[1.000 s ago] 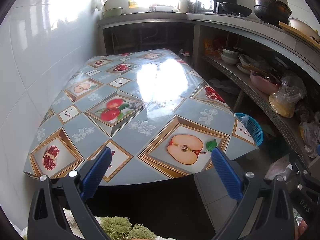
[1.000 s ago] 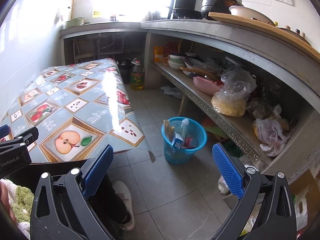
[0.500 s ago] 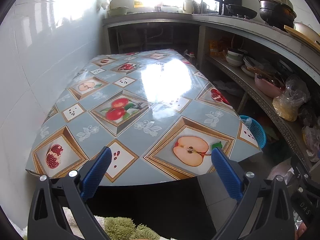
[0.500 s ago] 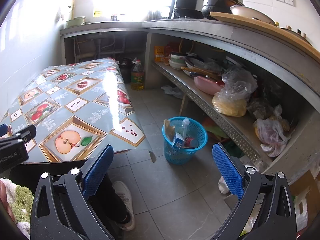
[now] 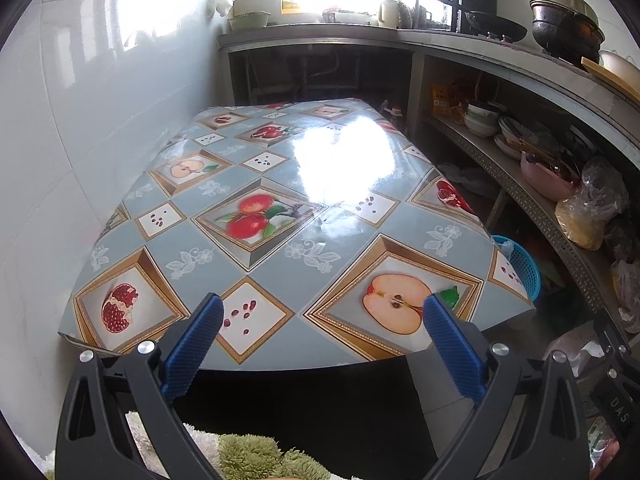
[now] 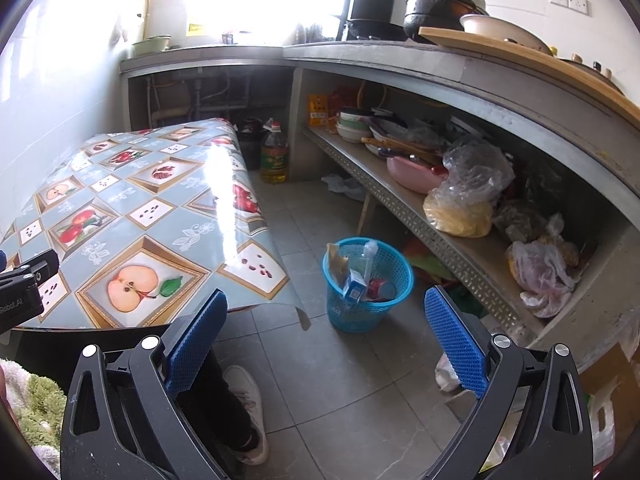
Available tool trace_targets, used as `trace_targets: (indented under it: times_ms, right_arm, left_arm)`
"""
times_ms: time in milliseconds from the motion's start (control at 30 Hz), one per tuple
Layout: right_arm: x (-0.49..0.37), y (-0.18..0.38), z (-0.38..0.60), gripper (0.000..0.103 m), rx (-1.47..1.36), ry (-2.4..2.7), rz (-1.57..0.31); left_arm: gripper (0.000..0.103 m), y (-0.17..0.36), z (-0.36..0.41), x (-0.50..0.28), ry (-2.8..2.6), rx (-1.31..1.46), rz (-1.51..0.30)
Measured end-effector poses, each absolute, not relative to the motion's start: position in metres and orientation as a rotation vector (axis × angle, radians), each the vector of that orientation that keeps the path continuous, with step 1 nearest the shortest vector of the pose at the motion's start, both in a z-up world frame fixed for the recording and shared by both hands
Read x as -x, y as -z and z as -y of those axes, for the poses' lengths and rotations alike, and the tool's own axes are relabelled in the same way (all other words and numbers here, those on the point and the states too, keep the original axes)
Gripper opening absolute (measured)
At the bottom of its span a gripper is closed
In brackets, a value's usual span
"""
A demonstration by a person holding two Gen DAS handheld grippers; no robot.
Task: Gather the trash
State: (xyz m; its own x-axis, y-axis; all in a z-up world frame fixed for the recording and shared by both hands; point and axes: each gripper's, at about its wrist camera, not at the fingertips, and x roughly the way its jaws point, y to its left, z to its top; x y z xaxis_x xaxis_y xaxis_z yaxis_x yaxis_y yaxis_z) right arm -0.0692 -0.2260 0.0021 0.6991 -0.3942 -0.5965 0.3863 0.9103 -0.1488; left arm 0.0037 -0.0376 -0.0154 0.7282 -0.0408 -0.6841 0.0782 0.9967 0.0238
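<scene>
While both the left gripper (image 5: 322, 334) and right gripper (image 6: 326, 330) are gaping wide, empty, a blue basket (image 6: 370, 308) is sitting on grey floor tiles (image 6: 352, 392) beside the fruit-print table (image 5: 280, 268).

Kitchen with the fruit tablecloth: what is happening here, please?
A person holds two grippers; both are open and hold nothing. The left gripper points over the table, where no trash shows. The right gripper faces the blue basket on the floor beside the table, which already holds a small carton and other trash.

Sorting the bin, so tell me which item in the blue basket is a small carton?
The blue-and-white carton at the front of the blue mesh plastic basket; it's boxy, unlike the clear bottle and brown paper bag behind.
</scene>
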Motion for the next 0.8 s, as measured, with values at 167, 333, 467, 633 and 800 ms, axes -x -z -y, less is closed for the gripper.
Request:
trace_targets:
  times_ms: [167, 333, 467, 633, 800]
  right_arm:
    - [0.0715, -0.0036, 0.2315, 0.095, 0.015, 0.455, -0.662]
    - [0.0734, -0.0044, 0.2339, 0.095, 0.015, 0.46, -0.658]
    - [0.0737, -0.004, 0.2322, 0.095, 0.019, 0.454, -0.659]
    - [0.0734, -0.0037, 0.2303, 0.095, 0.025, 0.447, -0.659]
    - [0.0733, -0.0038, 0.2295, 0.095, 0.027, 0.446, -0.659]
  left_arm:
    - [0.098, 0.0159, 0.0381, -0.0039, 0.066, -0.053, -0.756]
    - [0.098, 0.0158, 0.0404, -0.0029, 0.066, -0.056, -0.757]
    - [0.098, 0.016, 0.0411, -0.0027, 0.067, -0.056, -0.757]
    - [0.098, 0.016, 0.0414, -0.0024, 0.066, -0.056, -0.757]
    - [0.098, 0.0162, 0.042, -0.0021, 0.068, -0.054, -0.755]
